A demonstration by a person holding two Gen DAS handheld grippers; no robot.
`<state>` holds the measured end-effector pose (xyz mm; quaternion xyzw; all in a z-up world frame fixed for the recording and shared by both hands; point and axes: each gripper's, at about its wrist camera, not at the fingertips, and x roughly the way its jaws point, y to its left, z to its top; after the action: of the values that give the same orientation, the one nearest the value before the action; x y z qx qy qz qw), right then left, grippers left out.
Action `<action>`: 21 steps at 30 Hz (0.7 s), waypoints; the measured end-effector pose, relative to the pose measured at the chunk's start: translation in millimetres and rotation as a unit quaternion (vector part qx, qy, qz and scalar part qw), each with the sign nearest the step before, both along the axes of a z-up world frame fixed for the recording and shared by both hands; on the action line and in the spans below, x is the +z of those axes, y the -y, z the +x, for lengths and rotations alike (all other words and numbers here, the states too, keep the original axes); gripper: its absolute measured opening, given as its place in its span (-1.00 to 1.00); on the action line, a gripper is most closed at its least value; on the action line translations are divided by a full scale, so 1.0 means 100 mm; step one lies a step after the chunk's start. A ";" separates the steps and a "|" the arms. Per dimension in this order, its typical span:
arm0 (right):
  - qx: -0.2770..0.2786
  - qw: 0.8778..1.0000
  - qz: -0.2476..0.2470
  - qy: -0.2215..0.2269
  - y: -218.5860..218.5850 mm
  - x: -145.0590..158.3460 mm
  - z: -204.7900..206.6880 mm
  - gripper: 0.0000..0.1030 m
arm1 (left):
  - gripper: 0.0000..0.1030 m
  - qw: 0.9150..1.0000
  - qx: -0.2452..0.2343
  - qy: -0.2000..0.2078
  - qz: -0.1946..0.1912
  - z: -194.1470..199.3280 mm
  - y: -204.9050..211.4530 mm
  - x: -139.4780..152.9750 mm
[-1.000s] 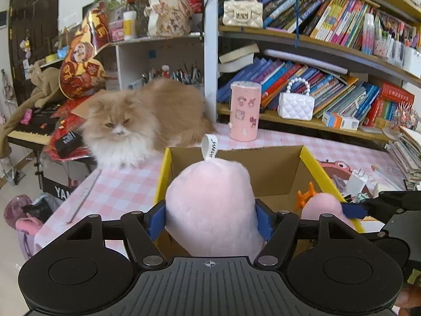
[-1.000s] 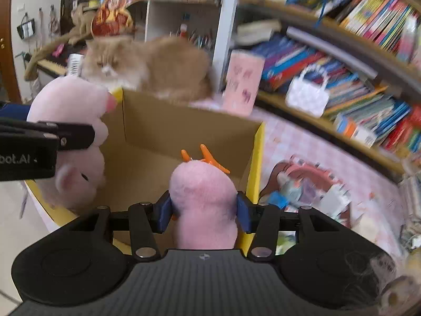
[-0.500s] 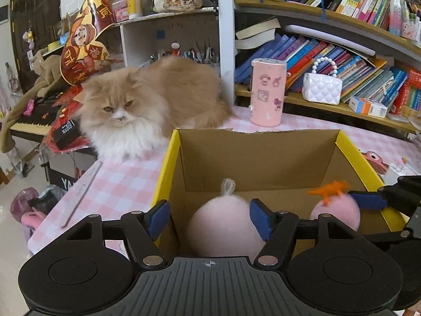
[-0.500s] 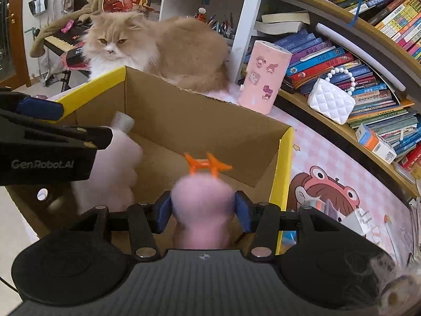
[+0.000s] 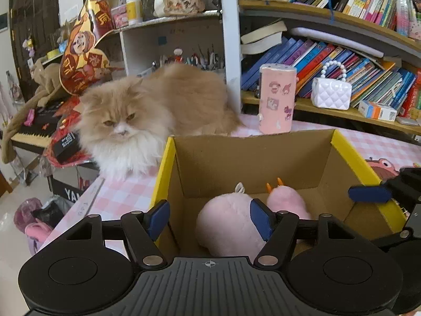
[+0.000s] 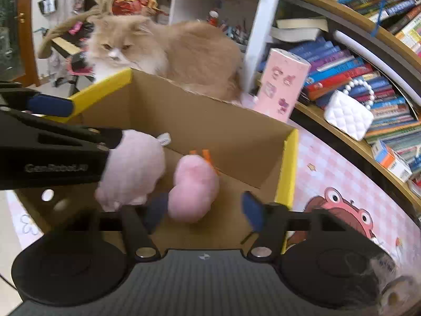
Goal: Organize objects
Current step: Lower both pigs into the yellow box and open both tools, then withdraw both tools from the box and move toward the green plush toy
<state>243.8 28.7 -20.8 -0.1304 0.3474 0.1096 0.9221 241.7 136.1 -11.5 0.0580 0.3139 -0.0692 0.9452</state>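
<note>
A table [image 5: 123, 194] under a pink-and-white checked cloth fills the foreground, with a cartoon frog print [image 6: 342, 210] on its right part. Behind it runs a wooden bookshelf [image 5: 329, 110] packed with leaning books [image 5: 329, 60], a white quilted purse [image 5: 331, 92] on its lower board. A white shelf unit [image 5: 168, 39] stands to the left, its top crowded with jars and a red-gold figure [image 5: 81, 52]. A fluffy ginger cat [image 5: 158, 108] lies on the table. Further left are a keyboard [image 5: 34, 129], a dark door [image 5: 31, 26] and a pale glossy floor [image 5: 10, 231] in daylight
</note>
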 end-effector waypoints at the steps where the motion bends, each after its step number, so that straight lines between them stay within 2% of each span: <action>1: 0.001 1.000 -0.001 0.010 -0.01 0.02 -0.03 0.85 | 0.46 1.000 -0.003 0.001 -0.001 -0.02 0.01 0.02; 3: -0.006 0.999 -0.003 0.032 -0.01 0.06 -0.10 0.90 | 0.60 1.000 -0.007 0.011 -0.005 -0.09 0.02 0.10; 9: -0.021 0.998 0.011 0.056 0.02 0.25 -0.32 0.91 | 0.73 0.998 -0.004 0.055 -0.017 -0.46 -0.02 0.45; 14: -0.032 0.996 0.030 0.080 0.02 0.50 -0.65 0.94 | 0.80 0.996 0.014 0.080 -0.036 -0.82 -0.16 0.72; 21: -0.035 0.993 0.062 0.091 -0.06 0.72 -1.29 1.00 | 0.84 0.995 0.043 0.071 -0.053 -1.22 -0.39 0.84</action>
<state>115.2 34.8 50.9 -0.0699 0.2594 0.0861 0.9594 119.4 175.1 72.3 -0.0011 0.2441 -0.0405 0.9689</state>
